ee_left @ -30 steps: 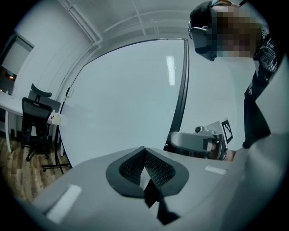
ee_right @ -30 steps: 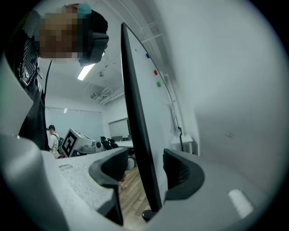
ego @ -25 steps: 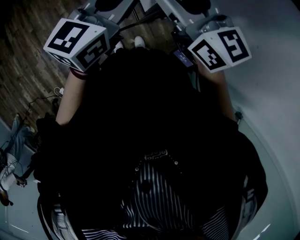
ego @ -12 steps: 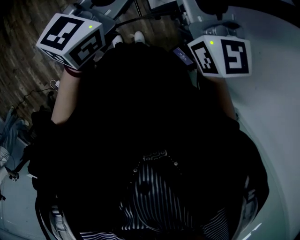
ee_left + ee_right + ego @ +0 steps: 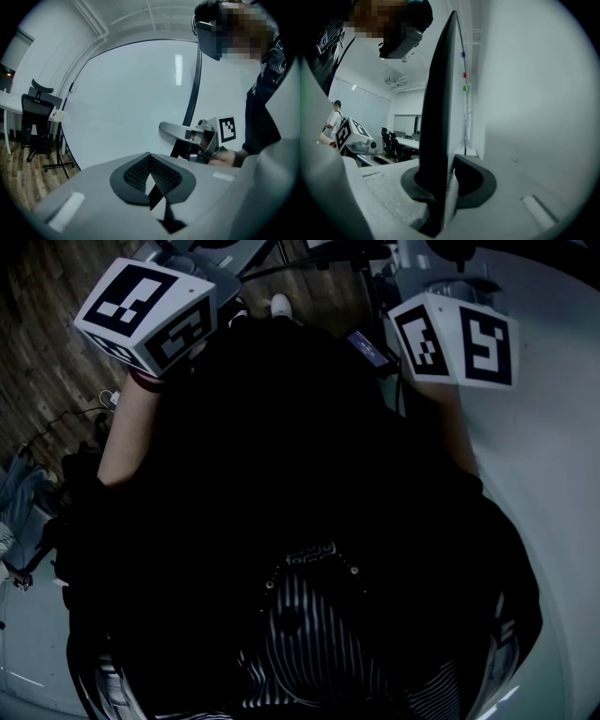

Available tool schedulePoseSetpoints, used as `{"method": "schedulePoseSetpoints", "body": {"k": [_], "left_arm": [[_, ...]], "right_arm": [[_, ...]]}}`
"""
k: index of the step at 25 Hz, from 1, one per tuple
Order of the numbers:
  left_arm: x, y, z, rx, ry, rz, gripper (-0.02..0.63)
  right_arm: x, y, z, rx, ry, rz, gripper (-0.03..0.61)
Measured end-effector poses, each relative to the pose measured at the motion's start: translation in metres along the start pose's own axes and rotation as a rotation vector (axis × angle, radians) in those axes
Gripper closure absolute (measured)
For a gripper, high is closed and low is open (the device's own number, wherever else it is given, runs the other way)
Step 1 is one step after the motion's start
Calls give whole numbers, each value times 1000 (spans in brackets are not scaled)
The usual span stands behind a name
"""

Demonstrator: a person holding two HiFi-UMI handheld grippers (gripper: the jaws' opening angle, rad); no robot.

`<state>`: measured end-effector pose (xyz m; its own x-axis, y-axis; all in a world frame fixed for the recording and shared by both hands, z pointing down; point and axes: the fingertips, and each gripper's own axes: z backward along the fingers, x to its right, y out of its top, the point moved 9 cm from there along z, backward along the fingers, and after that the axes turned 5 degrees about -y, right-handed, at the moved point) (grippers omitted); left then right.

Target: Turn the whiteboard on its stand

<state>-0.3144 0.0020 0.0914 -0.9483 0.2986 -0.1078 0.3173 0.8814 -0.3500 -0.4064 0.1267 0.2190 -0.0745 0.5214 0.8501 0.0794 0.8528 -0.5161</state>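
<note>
A person holds a large whiteboard [image 5: 131,103] by its rim at two places, a hold that looks meant for swinging it round. The right gripper [image 5: 440,187] has just been closing its jaws, and the board's black frame [image 5: 438,93] stands edge-on between the pads. The left gripper [image 5: 151,185] is pinched nearly together on a thin dark strip (probably that same frame, though little shows). Both forearms reach forward from the chest, with the left marker cube [image 5: 145,315] and right marker cube [image 5: 455,338] well apart.
</note>
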Motion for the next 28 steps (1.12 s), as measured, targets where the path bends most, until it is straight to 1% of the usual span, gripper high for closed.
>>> {"method": "schedulePoseSetpoints", "body": {"k": [3,6,7,10,11,14,19,23,28], "left_arm": [[1,0,1,-12,1,-8,614],[-1,3,4,-17,18,-3,614],[-1,4,5,-17,22,-2,614],[2,4,2,-11,10,-4,614],[4,2,-1,-12,5,-6,614],[7,-4,-3,-22,2,0,614],[7,-7,3,-24,1,14,614],[6,-5,-5,-27,-9,16,614],[3,-7,-21,-46,-16,18,614]], "right_arm": [[11,3,2,-11,6,18,506],[14,10,3,-10,12,58,505],[15,11,5,-13,7,54,505],[25,9,12,-24,-19,-12,522],[30,7,15,-27,-22,-20,522],[36,3,27,-35,-15,-18,522],[33,3,48,-50,-26,-46,526],[34,5,54,-63,-39,-64,531],[39,0,51,-44,-40,-64,532]]}}
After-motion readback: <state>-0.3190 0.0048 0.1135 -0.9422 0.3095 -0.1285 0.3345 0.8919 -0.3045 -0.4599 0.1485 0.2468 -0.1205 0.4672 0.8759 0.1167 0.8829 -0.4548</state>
